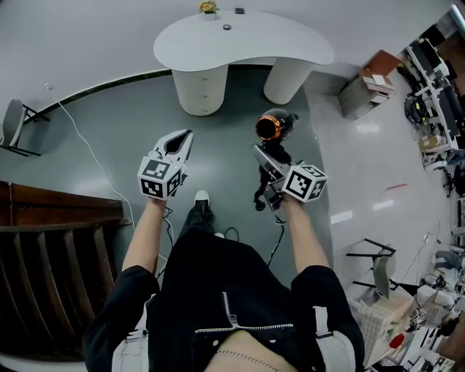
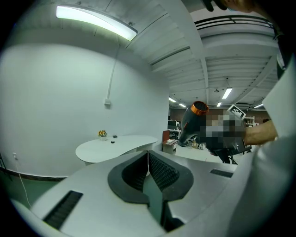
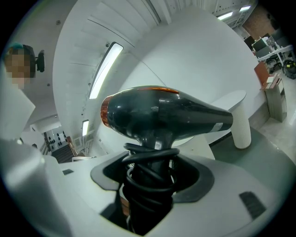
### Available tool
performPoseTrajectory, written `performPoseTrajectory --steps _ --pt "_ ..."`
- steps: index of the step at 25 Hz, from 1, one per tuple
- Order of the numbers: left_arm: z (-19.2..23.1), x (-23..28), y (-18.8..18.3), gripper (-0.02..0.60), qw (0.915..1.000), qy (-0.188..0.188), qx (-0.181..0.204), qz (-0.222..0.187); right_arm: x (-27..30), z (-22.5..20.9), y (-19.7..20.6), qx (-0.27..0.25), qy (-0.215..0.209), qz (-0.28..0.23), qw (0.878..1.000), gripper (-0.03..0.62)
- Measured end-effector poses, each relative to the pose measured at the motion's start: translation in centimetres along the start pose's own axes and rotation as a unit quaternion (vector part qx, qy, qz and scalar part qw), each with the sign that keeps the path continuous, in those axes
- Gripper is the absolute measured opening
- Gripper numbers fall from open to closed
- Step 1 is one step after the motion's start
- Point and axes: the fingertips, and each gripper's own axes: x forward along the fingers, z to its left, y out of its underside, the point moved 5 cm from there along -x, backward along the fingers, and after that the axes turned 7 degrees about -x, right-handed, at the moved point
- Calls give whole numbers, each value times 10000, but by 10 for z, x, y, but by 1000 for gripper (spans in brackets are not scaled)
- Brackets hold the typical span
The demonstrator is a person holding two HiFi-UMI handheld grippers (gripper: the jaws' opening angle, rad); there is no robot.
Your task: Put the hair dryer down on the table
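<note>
R gripper (image 1: 267, 168) clamps hair dryer (image 1: 273, 126) by its cord-wrapped handle, held up over open floor (image 1: 109, 123), short of table (image 1: 290, 43) edge. L gripper (image 1: 180, 142) jaws together, empty. Tabletop mostly bare; small items (image 1: 227, 27) near far edge.

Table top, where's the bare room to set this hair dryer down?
The table is bare across its right lobe and along its near left edge. Only the far edge is crowded: a flower pot and two small dark things. Either bare side looks wide enough for the hair dryer.
</note>
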Motion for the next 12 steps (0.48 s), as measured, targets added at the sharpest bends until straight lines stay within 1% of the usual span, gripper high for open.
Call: performPoseTrajectory --steps 4,12 --pt "21 33 -8 21 9999 110 -20 42 26 -18 -13 -3 51 -3 10000 285" --pt "77 98 -41 21 9994 333 64 100 89 -53 -54 10 304 -76 9995 285"
